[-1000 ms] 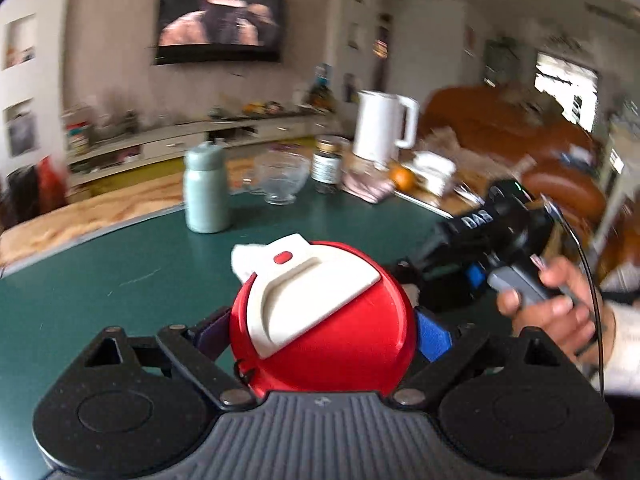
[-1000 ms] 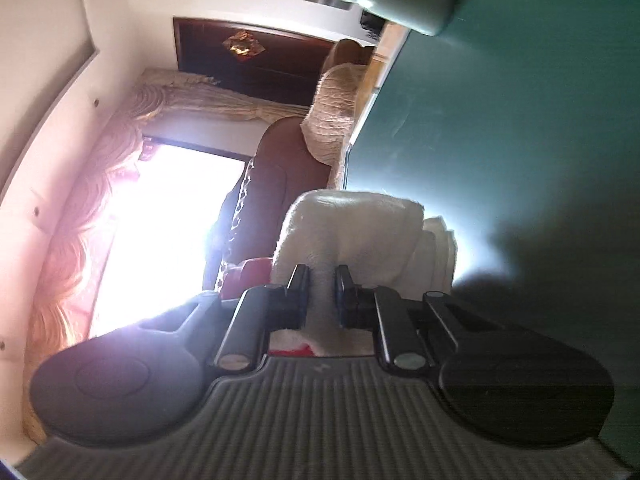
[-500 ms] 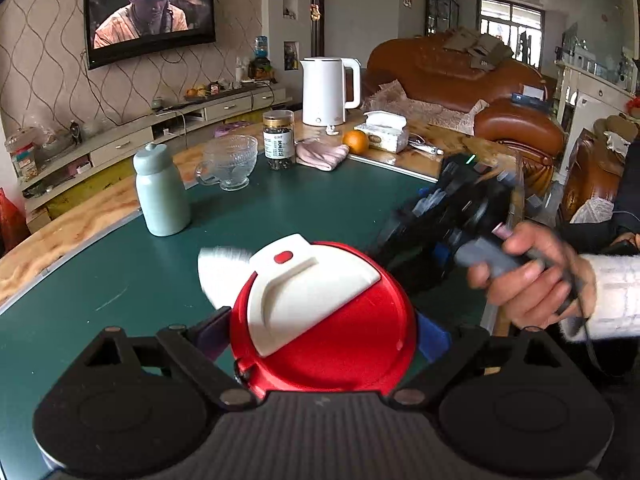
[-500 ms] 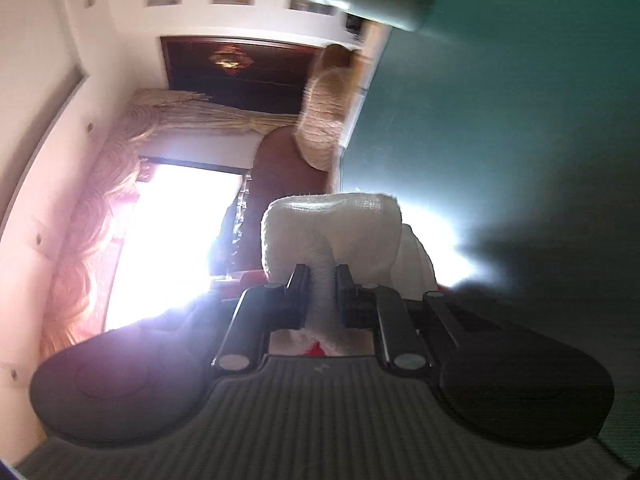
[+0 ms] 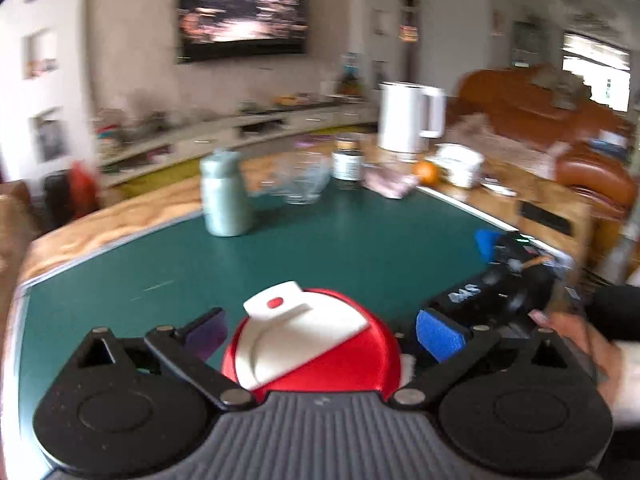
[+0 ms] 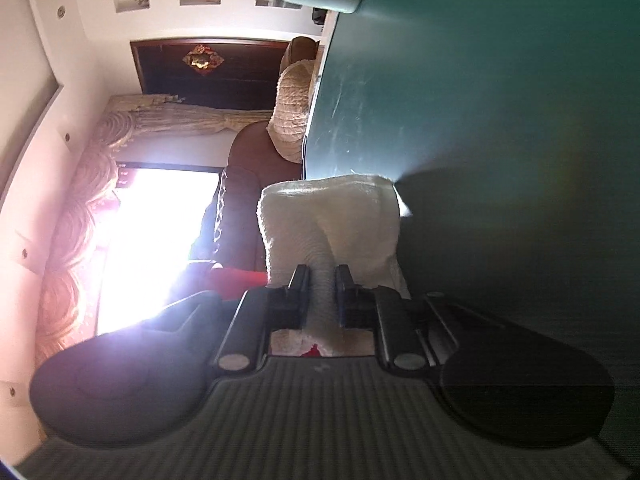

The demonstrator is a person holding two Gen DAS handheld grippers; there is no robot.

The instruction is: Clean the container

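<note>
Green table (image 5: 360, 240) fills the left wrist view; blurred clutter along its far edge from 10 to 1 o'clock: pale bottle (image 5: 224, 196), glass bowl (image 5: 300, 184), jar (image 5: 347, 162), white kettle (image 5: 408, 118).

Container (image 5: 316, 344), red lid with white flip cap, sits at 6 o'clock, dead centre between the left gripper (image 5: 320, 332) fingers. Jaws have just been opening: pads now stand clear on both sides, purple one at 9 (image 5: 206, 330), blue one at 3 (image 5: 438, 334). Container is between them, not pressed. Cap's long axis runs roughly 11 to 4.

Right gripper (image 6: 322, 276) lies at 3 o'clock of the container in the left view, just beside it, hand (image 5: 576, 336) behind. Its jaws are clamped on a folded white cloth (image 6: 332, 216), which sticks forward past the tips.

Judgement: the cloth hand is the working one; the container lies to its left, so the wipe comes in sideways. With the left released, the container may slide.
</note>
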